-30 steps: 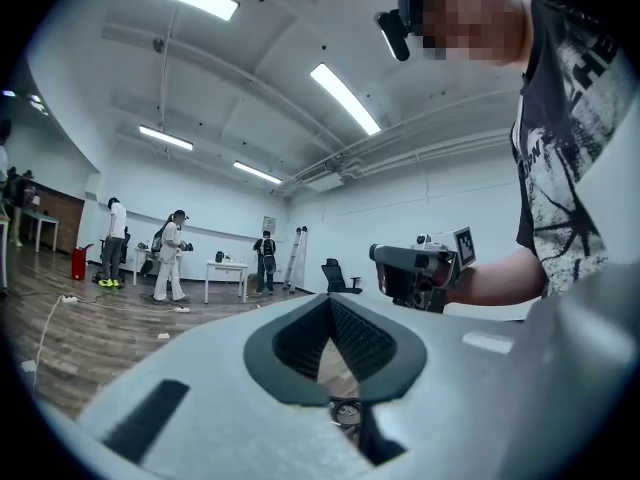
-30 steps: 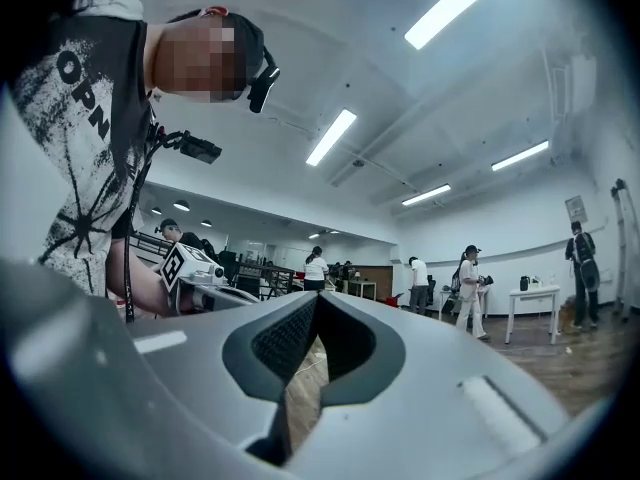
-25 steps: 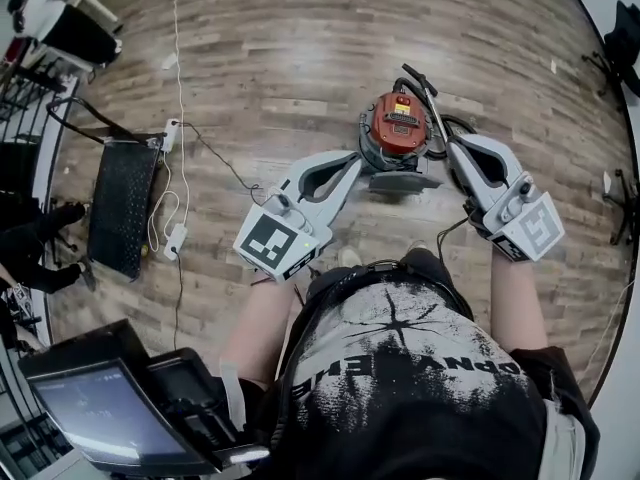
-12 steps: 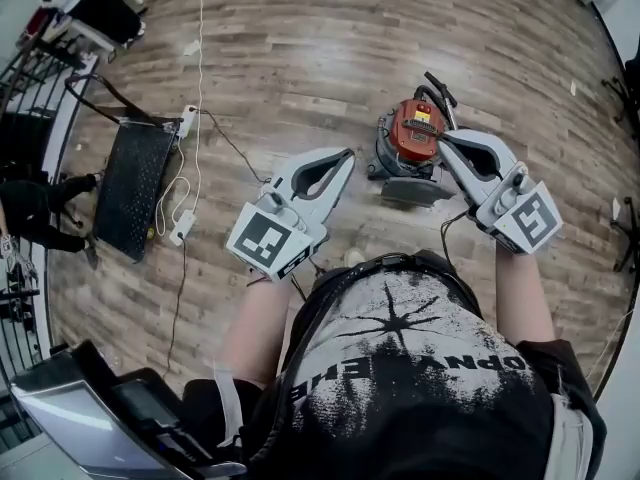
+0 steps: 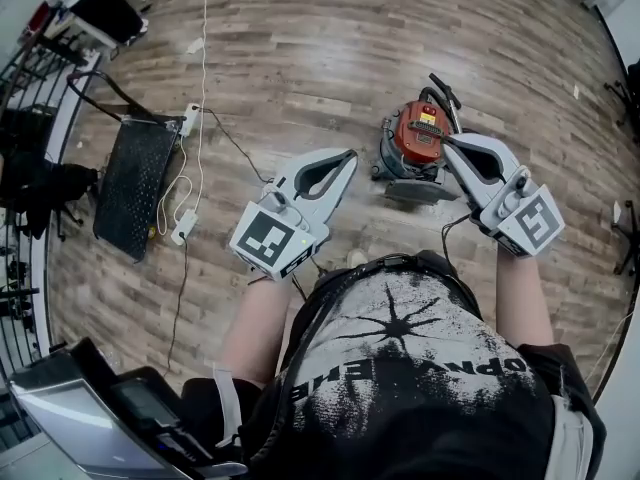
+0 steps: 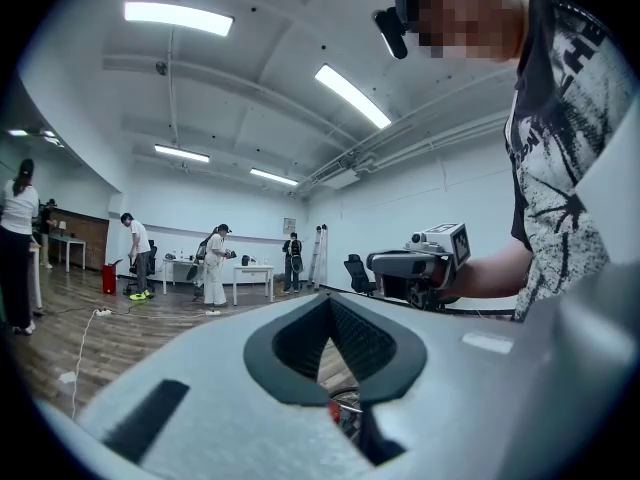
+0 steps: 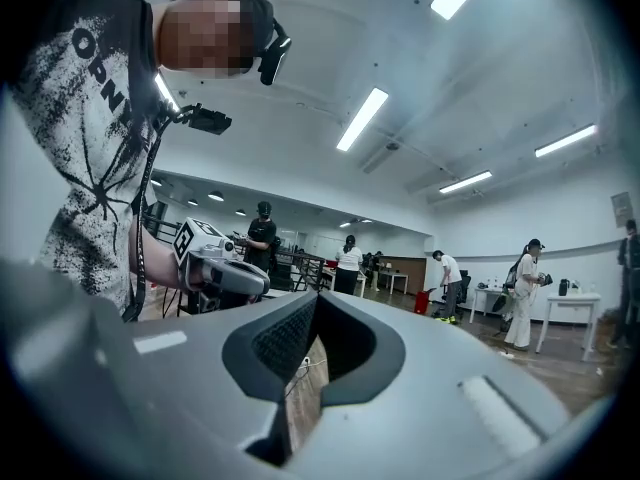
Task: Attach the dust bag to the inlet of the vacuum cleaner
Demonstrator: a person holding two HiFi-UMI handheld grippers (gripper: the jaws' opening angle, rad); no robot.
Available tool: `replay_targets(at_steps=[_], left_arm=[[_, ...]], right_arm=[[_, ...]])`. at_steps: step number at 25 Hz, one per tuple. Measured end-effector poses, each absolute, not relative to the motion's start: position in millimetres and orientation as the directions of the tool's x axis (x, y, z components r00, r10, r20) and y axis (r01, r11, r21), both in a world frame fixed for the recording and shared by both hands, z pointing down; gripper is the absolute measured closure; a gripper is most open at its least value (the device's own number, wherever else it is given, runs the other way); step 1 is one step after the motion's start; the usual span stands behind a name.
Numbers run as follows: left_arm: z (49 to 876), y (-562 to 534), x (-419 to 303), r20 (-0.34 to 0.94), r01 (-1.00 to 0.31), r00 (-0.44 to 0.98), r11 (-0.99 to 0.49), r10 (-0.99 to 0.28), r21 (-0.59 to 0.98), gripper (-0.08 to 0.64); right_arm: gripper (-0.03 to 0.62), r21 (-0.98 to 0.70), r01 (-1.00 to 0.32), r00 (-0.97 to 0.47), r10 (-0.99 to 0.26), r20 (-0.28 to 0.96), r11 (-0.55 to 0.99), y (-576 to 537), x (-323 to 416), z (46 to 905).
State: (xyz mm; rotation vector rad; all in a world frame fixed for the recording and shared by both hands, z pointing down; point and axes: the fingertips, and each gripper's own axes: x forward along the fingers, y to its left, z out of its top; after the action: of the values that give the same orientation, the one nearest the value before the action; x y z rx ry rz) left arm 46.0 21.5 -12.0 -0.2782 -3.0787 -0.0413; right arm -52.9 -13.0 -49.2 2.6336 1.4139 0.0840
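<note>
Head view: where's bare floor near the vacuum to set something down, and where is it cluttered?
Bare planks lie beyond the vacuum cleaner, toward the view's top, and on its right. Crowded: the left side, with the black mat, power strip and cables.

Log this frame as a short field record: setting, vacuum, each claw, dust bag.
setting: wooden floor, open room
vacuum cleaner: red-topped, on the floor ahead
left claw: shut, empty, left of the vacuum
right claw: shut, empty, over the vacuum's right edge in head view
dust bag: cannot make one out
black mat: far left on floor
</note>
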Motion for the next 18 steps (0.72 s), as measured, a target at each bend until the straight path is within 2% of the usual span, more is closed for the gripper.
replay_targets(at_steps=[18], left_arm=[[-5,24,59,0.087,0.182,-0.980,0.983,0.181,0.014,0.558]], right_arm=[[0.588,0.115,0.800,0.593,0.805,0.004,-0.590,-6,-29,-41]])
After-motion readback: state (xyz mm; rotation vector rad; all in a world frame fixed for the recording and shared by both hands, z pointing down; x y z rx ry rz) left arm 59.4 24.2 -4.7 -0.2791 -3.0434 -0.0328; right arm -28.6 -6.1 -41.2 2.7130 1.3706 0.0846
